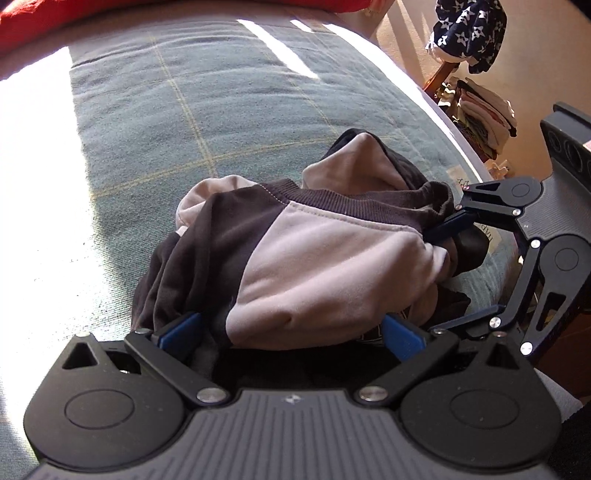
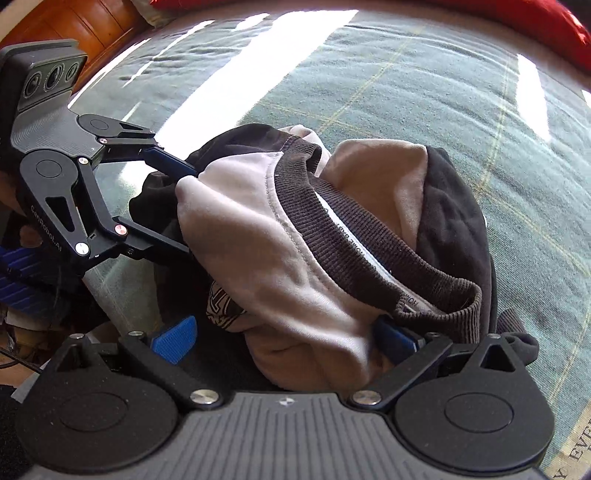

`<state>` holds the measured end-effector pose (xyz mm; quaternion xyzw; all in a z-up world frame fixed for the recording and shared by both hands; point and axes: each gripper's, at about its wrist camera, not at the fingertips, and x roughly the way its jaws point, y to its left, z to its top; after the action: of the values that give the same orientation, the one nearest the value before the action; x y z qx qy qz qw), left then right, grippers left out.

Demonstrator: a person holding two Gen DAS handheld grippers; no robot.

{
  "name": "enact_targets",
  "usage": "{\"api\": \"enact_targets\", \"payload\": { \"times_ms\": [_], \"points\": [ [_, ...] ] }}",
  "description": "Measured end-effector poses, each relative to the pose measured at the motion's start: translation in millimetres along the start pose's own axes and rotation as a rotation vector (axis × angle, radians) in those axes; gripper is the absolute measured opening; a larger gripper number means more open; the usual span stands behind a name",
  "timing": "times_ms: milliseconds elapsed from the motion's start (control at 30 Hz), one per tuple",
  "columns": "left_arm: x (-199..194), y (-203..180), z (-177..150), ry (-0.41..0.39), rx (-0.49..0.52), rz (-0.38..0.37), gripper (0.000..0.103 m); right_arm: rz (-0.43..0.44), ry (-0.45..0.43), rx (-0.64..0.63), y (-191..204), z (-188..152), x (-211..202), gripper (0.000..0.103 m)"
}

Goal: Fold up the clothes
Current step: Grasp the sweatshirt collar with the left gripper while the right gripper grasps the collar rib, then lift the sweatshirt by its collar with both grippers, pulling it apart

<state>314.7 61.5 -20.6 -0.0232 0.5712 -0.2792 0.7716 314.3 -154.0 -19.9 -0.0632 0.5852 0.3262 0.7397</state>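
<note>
Straddling the crumpled brown-and-beige sweatshirt on the green checked bedspread, the left gripper and right gripper both stand wide open, cloth bunched between their jaws but unpinched. Its ribbed collar lies nearer the right gripper.

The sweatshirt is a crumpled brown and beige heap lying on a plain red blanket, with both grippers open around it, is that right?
Not quite. The sweatshirt lies on a grey-green blanket with thin yellow check lines, as the left wrist view shows; red fabric shows only at the far edge. The rest holds: a crumpled heap, left gripper and right gripper both open around it.
</note>
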Motion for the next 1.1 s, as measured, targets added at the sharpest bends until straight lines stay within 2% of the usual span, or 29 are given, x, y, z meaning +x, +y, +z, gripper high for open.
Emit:
{"api": "enact_targets", "payload": {
  "times_ms": [67, 133, 167, 200, 233, 267, 300, 400, 467, 567, 633, 700, 900, 1100],
  "points": [
    [-17, 0, 5, -0.007, -0.01, -0.018, 0.1, -0.022, 0.02, 0.032, 3, 8, -10, 0.103],
    [-35, 3, 14, -0.033, 0.013, -0.012, 0.094, -0.046, 0.015, 0.049, 9, 15, -26, 0.102],
    [-42, 6, 19, -0.039, 0.023, -0.006, 0.084, -0.061, 0.011, 0.055, 12, 18, -35, 0.099],
    [-49, 8, 24, -0.044, 0.033, 0.0, 0.07, -0.077, 0.006, 0.06, 15, 21, -45, 0.092],
    [-55, 10, 30, -0.048, 0.042, 0.006, 0.065, -0.091, 0.003, 0.069, 17, 23, -53, 0.086],
    [-57, 14, 36, -0.045, 0.047, 0.01, 0.059, -0.103, 0.002, 0.088, 19, 26, -59, 0.074],
    [-59, 17, 43, -0.042, 0.052, 0.014, 0.054, -0.115, -0.001, 0.111, 21, 28, -65, 0.068],
    [-52, 22, 64, -0.024, 0.078, 0.045, 0.049, -0.127, -0.021, 0.187, 23, 27, -77, 0.06],
    [-42, 25, 74, -0.006, 0.084, 0.058, 0.048, -0.119, -0.034, 0.234, 24, 24, -82, 0.06],
    [-18, 33, 83, 0.044, 0.052, 0.077, 0.037, -0.087, -0.045, 0.255, 19, 21, -84, 0.06],
    [-1, 36, 84, 0.097, 0.031, 0.097, 0.036, -0.065, -0.045, 0.244, 11, 21, -83, 0.06],
    [8, 37, 82, 0.137, 0.01, 0.114, 0.028, -0.042, -0.042, 0.228, 3, 22, -82, 0.06],
    [20, 38, 81, 0.194, 0.004, 0.112, 0.028, 0.029, -0.038, 0.153, -22, 25, -78, 0.06],
    [19, 38, 80, 0.216, 0.076, 0.084, 0.028, -0.038, 0.012, 0.063, -43, 10, -68, 0.06]
  ]
}}
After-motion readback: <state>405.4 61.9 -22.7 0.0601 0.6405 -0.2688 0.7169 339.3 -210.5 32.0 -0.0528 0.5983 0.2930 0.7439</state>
